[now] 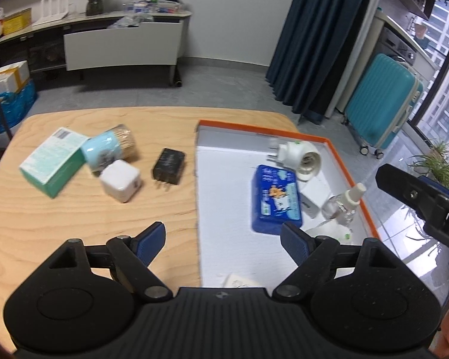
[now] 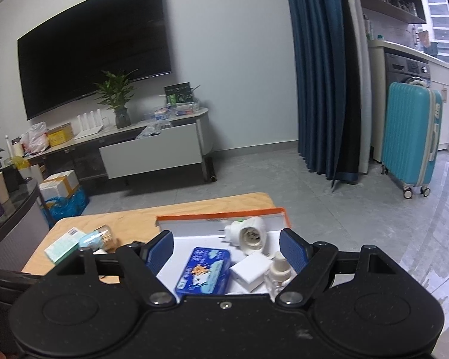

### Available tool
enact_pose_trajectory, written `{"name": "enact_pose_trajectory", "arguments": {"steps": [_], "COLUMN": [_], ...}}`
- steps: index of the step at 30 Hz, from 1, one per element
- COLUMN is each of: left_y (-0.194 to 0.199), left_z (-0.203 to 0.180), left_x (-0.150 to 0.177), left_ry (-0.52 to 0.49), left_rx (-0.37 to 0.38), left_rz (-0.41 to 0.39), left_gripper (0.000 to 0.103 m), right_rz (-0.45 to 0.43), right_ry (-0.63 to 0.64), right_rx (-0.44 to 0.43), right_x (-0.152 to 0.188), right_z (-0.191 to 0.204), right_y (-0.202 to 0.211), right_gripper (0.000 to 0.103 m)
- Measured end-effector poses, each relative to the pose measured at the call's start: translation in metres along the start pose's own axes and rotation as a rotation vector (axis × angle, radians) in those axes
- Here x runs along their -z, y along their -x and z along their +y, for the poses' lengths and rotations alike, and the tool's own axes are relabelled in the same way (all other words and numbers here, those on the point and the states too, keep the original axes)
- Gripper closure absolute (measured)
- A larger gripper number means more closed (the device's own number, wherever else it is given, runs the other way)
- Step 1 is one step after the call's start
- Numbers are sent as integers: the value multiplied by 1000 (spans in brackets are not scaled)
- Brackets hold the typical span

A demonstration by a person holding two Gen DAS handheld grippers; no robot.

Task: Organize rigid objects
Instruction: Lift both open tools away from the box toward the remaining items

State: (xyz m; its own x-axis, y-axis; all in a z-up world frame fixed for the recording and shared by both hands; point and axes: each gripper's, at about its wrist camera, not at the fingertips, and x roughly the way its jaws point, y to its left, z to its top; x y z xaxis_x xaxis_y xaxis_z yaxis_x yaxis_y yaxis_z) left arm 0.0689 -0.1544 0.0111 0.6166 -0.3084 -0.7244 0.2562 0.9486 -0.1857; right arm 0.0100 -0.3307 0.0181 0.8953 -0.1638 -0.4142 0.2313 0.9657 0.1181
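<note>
An orange-rimmed white tray [image 1: 351, 173] on the wooden table [image 1: 74, 215] holds a blue tin [image 1: 277, 199], a white socket adapter [image 1: 299, 154], a white cube [image 1: 312, 196] and a clear spray bottle [image 1: 345, 202]. Left of the tray lie a black charger [image 1: 168, 166], a white charger cube [image 1: 121, 181], a toothpick jar [image 1: 110, 148] and a green box [image 1: 54, 161]. My left gripper [image 1: 223, 243] is open and empty above the tray's near left edge. My right gripper [image 2: 229, 251] is open and empty above the tray [image 2: 221, 220], over the blue tin [image 2: 205, 272].
A teal suitcase [image 1: 383, 104] and blue curtains [image 1: 311, 39] stand to the right. A TV cabinet [image 2: 152, 146] with a plant [image 2: 116, 98] lines the back wall. The right gripper's body [image 1: 425, 200] shows at the right edge of the left wrist view.
</note>
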Motion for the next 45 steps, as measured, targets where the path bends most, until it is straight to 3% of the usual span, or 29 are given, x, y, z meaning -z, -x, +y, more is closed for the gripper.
{"name": "enact_pose_trajectory", "arguments": {"steps": [17, 45], "left_y": [21, 31], "left_z": [44, 121], "left_x": [3, 11], "left_ry": [49, 158], "left_rx": [-92, -165], "left_rz": [-30, -42], "left_gripper": [13, 12], "right_rz": [40, 102], "right_ry": [78, 177], "right_rx": [-70, -179], "right_x": [4, 14], "right_z": [50, 122], "right_y": [-8, -34], "right_gripper": [11, 10]}}
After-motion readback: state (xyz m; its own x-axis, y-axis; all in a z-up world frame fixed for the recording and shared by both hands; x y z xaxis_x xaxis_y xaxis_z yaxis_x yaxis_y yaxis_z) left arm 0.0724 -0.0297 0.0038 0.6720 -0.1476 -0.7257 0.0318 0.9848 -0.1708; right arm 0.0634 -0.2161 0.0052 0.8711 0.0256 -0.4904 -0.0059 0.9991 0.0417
